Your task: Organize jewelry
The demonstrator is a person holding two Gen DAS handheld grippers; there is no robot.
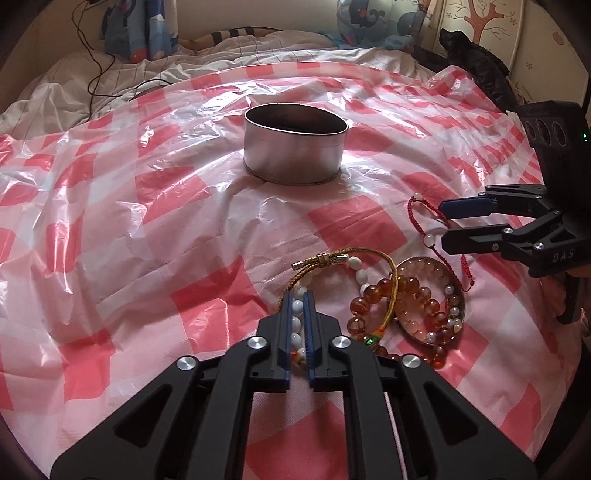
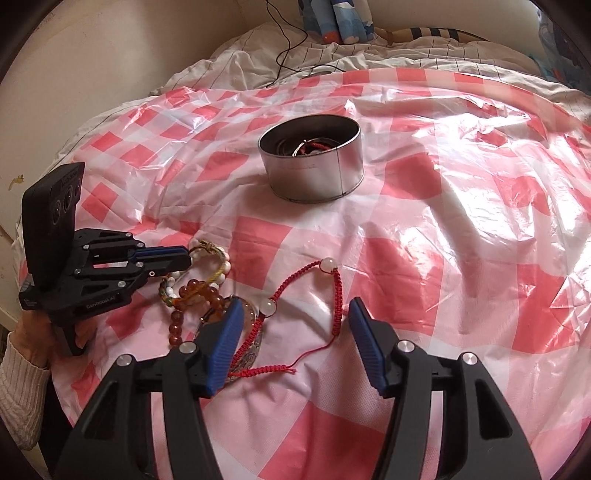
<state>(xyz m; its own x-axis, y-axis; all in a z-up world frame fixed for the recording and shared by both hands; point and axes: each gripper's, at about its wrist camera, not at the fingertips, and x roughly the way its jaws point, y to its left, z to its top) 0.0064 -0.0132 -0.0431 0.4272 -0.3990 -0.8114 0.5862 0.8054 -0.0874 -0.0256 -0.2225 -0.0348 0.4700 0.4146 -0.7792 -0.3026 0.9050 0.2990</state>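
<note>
In round metal tin (image 2: 314, 173): red cord bracelet (image 2: 314, 147), misc. jewelry.

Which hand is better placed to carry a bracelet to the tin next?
Left. The left gripper is already shut on the white bead bracelet; the right gripper stands open around the red cord bracelet.

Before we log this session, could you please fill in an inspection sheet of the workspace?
Surface: pink checked plastic sheet over a bed.
Job's things: metal tin holding some jewelry; white bead bracelet, amber bead bracelet, red cord bracelet outside.
Clutter: nothing seen.
Tongs: left tongs shut on the white bead bracelet; right tongs open over the red cord bracelet.
Cables: black cable on bedding.
Surroundings: blue patterned pillows.
</note>
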